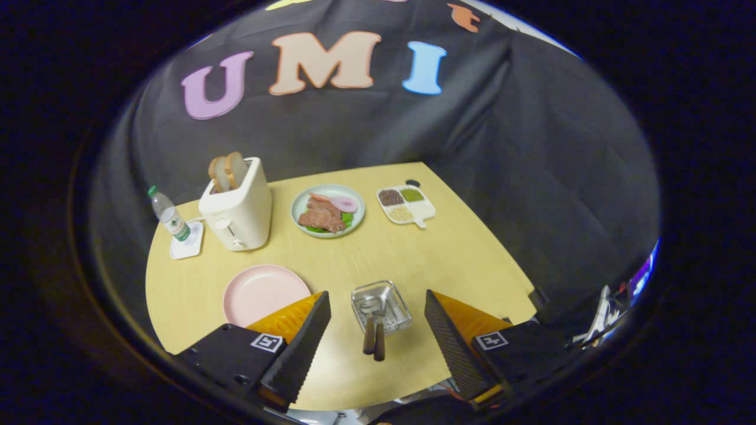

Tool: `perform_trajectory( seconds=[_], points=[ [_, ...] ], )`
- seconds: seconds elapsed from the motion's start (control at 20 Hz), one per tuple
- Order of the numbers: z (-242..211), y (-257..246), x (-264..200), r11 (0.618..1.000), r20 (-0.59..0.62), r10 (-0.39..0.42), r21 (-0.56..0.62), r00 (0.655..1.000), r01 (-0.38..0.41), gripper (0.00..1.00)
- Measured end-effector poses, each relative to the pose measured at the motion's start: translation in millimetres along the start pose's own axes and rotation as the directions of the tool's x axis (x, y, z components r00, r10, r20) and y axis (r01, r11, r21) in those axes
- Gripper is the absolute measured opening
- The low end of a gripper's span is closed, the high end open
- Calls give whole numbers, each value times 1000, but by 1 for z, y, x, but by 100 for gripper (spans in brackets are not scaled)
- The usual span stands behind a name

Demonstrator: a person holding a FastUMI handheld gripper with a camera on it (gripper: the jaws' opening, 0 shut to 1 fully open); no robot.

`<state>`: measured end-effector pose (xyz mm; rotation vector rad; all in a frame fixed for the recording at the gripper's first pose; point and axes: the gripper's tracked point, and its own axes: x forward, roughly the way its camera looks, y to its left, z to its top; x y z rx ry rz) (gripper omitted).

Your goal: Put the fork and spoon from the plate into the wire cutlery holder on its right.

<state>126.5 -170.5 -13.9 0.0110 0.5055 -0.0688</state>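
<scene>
Gripper view shows the gripper [378, 316] spread wide and empty above the square wire cutlery holder [381, 307], two dark-handled utensils [374, 337] already inside, the round pink plate [264, 295] bare: apparently finished.

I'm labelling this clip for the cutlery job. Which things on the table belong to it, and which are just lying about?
Job:
pink plate
wire cutlery holder
fork and spoon, heads in the holder
gripper, open, fingers either side of the holder

Lying about:
toaster with bread
water bottle
food plate
divided tray
</scene>
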Motion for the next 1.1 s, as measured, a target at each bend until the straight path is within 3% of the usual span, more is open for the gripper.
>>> perform_trajectory(
  seconds=[0.15,0.35,0.8,0.9,1.1],
  points=[
    [26,13,-2,995,180,103,-32,978,-99,100],
    [63,19,-16,986,406,166,-43,899,-162,100],
    [106,13,-83,978,704,153,-7,693,-208,100],
    [101,13,-89,974,717,165,-11,677,-226,100],
    [89,14,-95,976,707,185,-49,683,-213,100]
  ],
)
